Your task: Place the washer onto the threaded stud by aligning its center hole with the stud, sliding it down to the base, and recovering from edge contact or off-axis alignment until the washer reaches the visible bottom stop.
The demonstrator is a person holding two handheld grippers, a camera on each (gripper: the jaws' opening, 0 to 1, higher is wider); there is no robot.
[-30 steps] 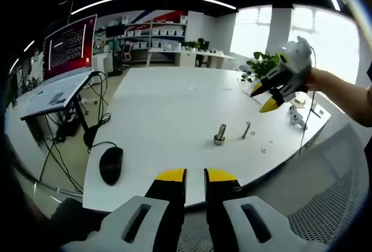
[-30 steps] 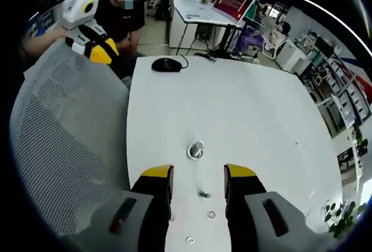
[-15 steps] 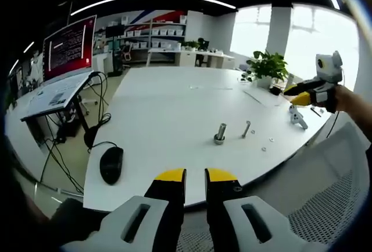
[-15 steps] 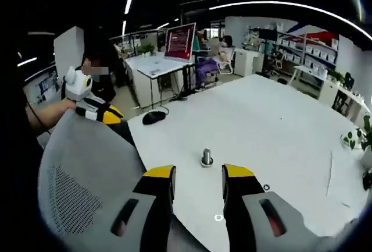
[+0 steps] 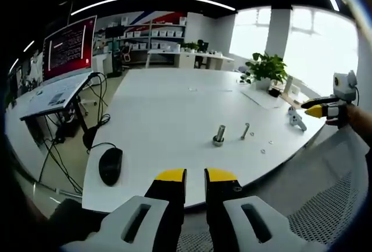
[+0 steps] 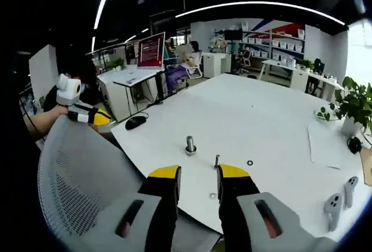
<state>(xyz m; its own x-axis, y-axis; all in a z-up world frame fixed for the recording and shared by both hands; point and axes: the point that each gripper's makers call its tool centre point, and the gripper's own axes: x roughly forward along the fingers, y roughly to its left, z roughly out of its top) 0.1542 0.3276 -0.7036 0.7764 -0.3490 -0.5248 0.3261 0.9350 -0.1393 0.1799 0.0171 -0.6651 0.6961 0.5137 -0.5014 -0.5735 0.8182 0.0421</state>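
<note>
Two grippers hang off the near edge of the white table (image 5: 174, 112), neither touching anything. The left gripper (image 5: 195, 175) has its yellow-tipped jaws nearly pressed together, a thin gap between them, empty. The right gripper (image 6: 197, 171) has its jaws a little further apart, also empty.

The threaded stud (image 5: 219, 135) stands upright on its base near the table's front edge. A loose bolt (image 5: 245, 130) lies flat just beside it. Two small washers (image 5: 263, 150) lie flat on the table beyond the bolt, apart from the stud; none is on it.

A black mouse (image 5: 110, 166) rests near the table's left corner. A grey mesh chair back (image 6: 81, 176) stands beside the table edge.
</note>
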